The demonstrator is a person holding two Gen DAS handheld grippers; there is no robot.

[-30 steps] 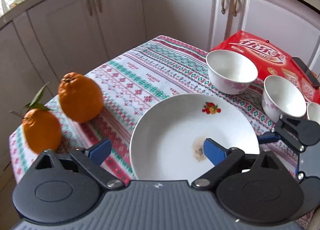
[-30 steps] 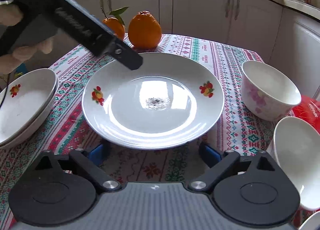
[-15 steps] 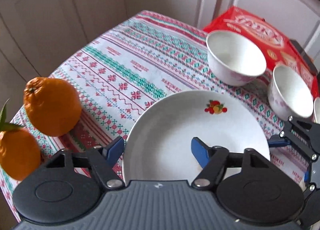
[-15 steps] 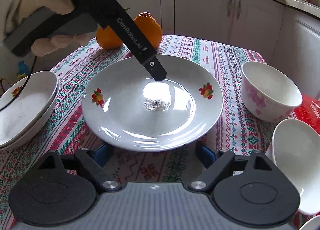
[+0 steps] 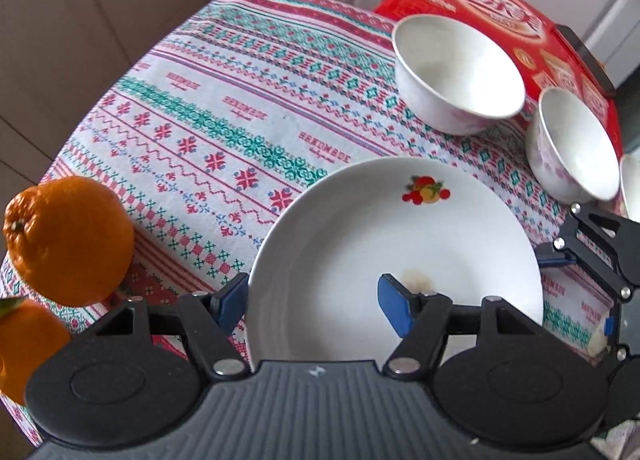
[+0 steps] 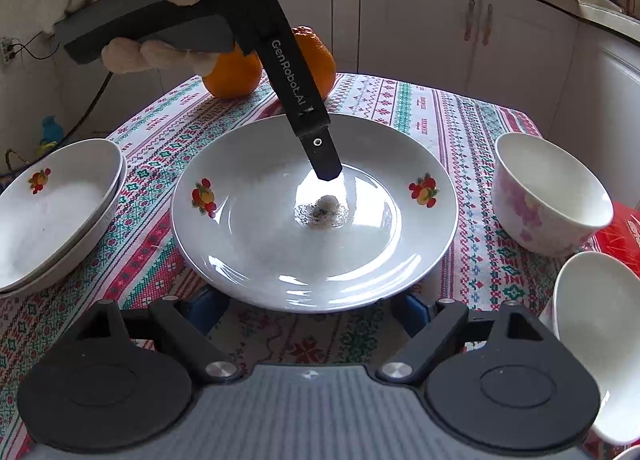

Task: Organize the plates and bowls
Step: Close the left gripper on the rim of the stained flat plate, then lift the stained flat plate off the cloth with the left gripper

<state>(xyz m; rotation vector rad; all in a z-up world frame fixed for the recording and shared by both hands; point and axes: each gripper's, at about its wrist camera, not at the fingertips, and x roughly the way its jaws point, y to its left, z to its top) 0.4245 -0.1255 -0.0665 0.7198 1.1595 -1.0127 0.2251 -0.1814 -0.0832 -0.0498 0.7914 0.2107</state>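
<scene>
A white plate with fruit prints (image 5: 400,244) (image 6: 312,236) lies mid-table. My left gripper (image 5: 312,302) is open and straddles its near rim: one blue finger (image 5: 394,302) is over the plate's inside, the other (image 5: 230,300) outside the rim. It shows from the right wrist view as a black finger (image 6: 320,151) over the plate's centre. My right gripper (image 6: 308,310) is open, its fingertips under the plate's opposite rim. Stacked plates (image 6: 52,211) sit left. White bowls (image 5: 456,75) (image 5: 572,143) (image 6: 548,195) (image 6: 596,336) stand at the right.
Two oranges (image 5: 68,240) (image 6: 308,59) sit at the table's corner. A red snack box (image 5: 492,19) lies behind the bowls. The patterned tablecloth (image 5: 224,115) covers the table; white cabinets (image 6: 440,27) stand around it.
My left gripper has moved down and forward over the plate, its finger now reaching the plate's centre. The right gripper has stayed put at the plate's rim.
</scene>
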